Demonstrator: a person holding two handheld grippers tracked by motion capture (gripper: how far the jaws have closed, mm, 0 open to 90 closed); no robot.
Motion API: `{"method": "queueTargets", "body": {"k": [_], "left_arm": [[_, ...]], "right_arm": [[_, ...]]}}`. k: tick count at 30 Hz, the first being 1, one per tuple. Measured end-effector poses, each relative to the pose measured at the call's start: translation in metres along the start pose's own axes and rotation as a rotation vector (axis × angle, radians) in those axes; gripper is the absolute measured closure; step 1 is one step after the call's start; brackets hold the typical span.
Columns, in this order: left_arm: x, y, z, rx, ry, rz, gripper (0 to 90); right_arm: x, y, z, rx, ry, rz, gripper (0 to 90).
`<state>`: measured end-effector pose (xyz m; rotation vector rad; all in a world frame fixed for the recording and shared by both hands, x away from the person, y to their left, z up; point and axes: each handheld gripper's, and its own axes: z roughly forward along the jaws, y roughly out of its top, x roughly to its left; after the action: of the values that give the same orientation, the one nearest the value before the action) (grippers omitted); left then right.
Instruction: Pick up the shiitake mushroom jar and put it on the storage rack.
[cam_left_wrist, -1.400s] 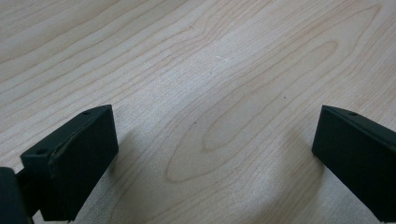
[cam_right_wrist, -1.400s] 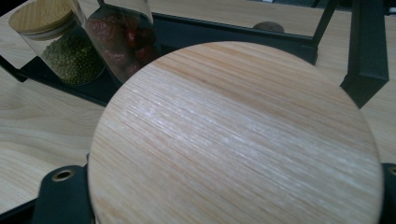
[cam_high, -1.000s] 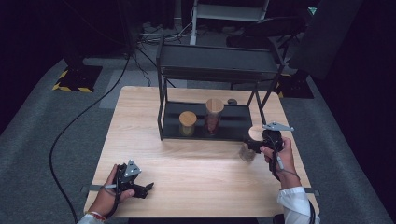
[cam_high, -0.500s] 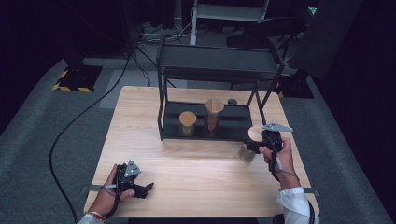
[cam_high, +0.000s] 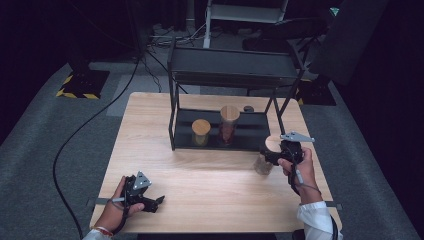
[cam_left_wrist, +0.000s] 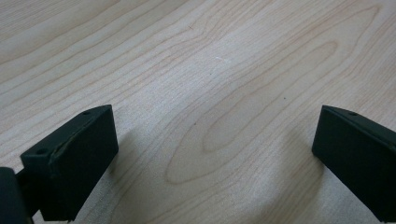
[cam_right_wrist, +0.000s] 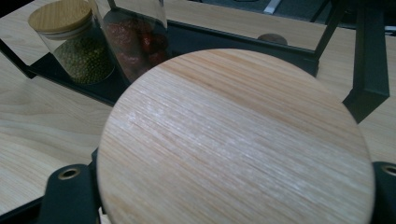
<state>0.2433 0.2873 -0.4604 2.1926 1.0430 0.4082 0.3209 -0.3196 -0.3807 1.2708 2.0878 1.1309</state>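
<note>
Left gripper (cam_high: 156, 202) rests at near edge of wood surface (cam_high: 210, 180), jaws spread, empty. Right gripper (cam_high: 270, 155) clenched on round wooden lid (cam_right_wrist: 236, 140) of glass jar (cam_high: 263, 164), standing just before black rack (cam_high: 225, 135). Judgement: glass rigid, slippery, breakable; hold at lid rim.

Right claw (cam_high: 271, 156) jaws closed in a little more on the wooden lid (cam_right_wrist: 236, 140) of the jar (cam_high: 263, 164), now clamped on its rim. No shift seen in the jar's spot by the rack (cam_high: 235, 75).
</note>
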Motion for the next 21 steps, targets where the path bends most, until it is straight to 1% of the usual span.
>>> {"method": "queueTargets", "body": {"k": [6, 14, 17, 21], "left_arm": [[0.000, 0.000, 0.000, 0.000, 0.000, -0.001, 0.0], [0.000, 0.000, 0.000, 0.000, 0.000, 0.000, 0.0], [0.000, 0.000, 0.000, 0.000, 0.000, 0.000, 0.0], [0.000, 0.000, 0.000, 0.000, 0.000, 0.000, 0.0]], "right_arm": [[0.004, 0.003, -0.003, -0.008, -0.002, -0.019, 24.6], [0.007, 0.007, -0.007, -0.022, 0.012, -0.022, 24.7], [0.011, 0.011, -0.008, -0.027, 0.002, -0.037, 24.7], [0.014, 0.017, -0.008, -0.032, 0.007, -0.038, 24.7]]}}
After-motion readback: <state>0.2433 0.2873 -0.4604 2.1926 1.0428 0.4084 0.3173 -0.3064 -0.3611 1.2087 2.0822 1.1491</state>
